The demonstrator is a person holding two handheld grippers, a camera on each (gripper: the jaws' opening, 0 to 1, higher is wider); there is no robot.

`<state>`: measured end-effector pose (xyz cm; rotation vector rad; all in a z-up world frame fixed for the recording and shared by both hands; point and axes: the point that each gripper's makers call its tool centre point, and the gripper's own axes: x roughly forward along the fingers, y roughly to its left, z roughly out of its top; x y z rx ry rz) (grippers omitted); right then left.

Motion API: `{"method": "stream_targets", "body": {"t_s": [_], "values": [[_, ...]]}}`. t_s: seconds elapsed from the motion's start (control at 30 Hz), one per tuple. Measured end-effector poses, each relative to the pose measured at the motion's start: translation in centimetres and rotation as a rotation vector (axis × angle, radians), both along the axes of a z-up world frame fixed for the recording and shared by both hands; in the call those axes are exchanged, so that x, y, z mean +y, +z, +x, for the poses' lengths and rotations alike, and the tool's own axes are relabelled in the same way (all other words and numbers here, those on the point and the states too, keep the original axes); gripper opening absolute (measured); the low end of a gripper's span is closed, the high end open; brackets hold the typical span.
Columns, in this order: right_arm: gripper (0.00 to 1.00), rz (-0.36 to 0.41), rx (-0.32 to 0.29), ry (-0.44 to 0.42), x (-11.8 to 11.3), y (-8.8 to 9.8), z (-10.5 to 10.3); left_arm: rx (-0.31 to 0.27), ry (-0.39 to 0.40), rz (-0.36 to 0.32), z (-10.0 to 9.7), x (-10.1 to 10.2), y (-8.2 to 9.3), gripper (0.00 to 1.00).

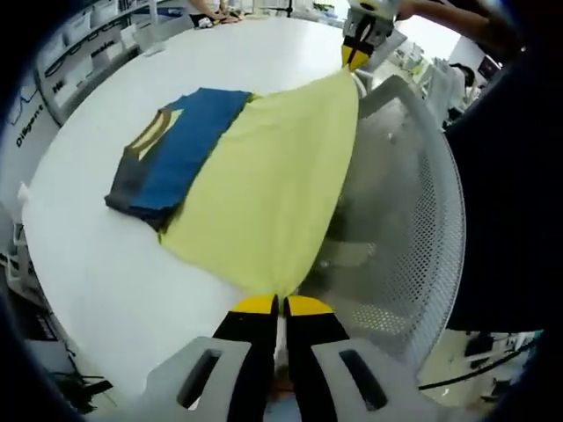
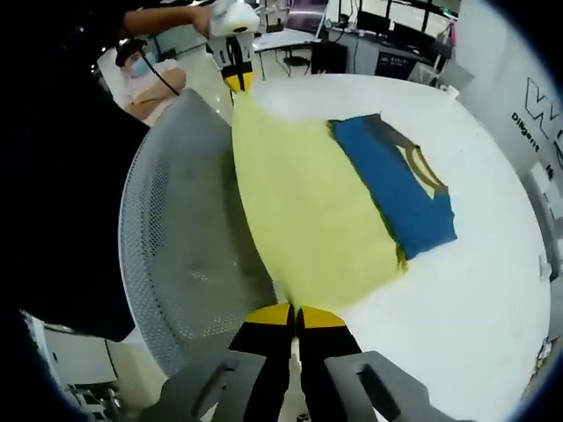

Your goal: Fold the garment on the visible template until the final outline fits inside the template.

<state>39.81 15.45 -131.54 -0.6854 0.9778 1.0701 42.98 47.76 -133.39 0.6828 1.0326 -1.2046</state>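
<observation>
left gripper view has both the left claw (image 1: 281, 306) and right claw (image 1: 355, 60) clamped on the garment (image 1: 273, 176) hem, best carried level over the desk (image 1: 106, 264).

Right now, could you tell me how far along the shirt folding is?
Partly done. The blue collar end of the shirt already lies doubled over on the table. In hand: the left gripper and right gripper each pinch a corner of the yellow hem, stretched between them beside a mesh chair. Left: laying this fold down and checking the outline; I cannot make out any template.
</observation>
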Motion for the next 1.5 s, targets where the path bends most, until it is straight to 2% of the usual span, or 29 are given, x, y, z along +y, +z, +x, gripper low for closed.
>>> {"method": "stream_targets", "body": {"t_s": [0.13, 0.23, 0.3, 0.47, 0.6, 0.63, 0.83, 0.97, 1.07, 1.23, 1.33, 1.5], "values": [[0.0, 0.0, -0.048, 0.001, 0.0, 1.2, 1.9, -0.054, -0.004, -0.004, 2.0, -0.1, 1.2, 0.01], [0.0, 0.001, -0.12, -0.004, -0.1, 2.1, 3.7, -0.062, 0.004, 0.001, 3.0, -0.2, 1.6, 0.01], [0.0, -0.001, -0.149, -0.007, -0.1, 2.6, 4.5, -0.107, -0.005, 0.003, 3.9, -0.3, 1.9, 0.01], [0.0, -0.006, -0.246, 0.008, -0.1, 4.0, 6.9, -0.163, -0.009, 0.005, 5.5, -0.6, 2.8, 0.01], [0.0, -0.008, -0.328, -0.008, -0.1, 5.5, 9.2, -0.245, -0.012, 0.004, 7.6, -0.8, 3.6, 0.01], [0.0, -0.004, -0.332, -0.011, -0.1, 5.7, 9.5, -0.295, -0.021, -0.003, 8.5, -1.0, 4.0, 0.01], [0.0, -0.007, -0.352, -0.049, -0.3, 6.3, 12.0, -0.372, 0.008, -0.002, 11.5, -1.2, 5.1, 0.01], [0.0, -0.009, -0.357, -0.089, -0.5, 6.5, 13.8, -0.411, 0.028, 0.008, 13.9, -1.1, 5.4, 0.01], [0.0, 0.004, -0.321, -0.131, -0.5, 6.3, 14.6, -0.422, 0.054, 0.013, 15.5, -1.0, 5.5, 0.01], [0.0, 0.018, -0.313, -0.164, -0.8, 6.3, 16.7, -0.471, 0.068, 0.028, 18.0, -1.4, 6.0, 0.01], [0.0, 0.024, -0.297, -0.201, -1.0, 5.8, 18.0, -0.501, 0.08, 0.037, 19.6, -1.6, 6.1, 0.01], [0.0, 0.026, -0.269, -0.238, -1.4, 4.9, 19.5, -0.512, 0.093, 0.045, 21.6, -1.9, 5.6, 0.01]]}}
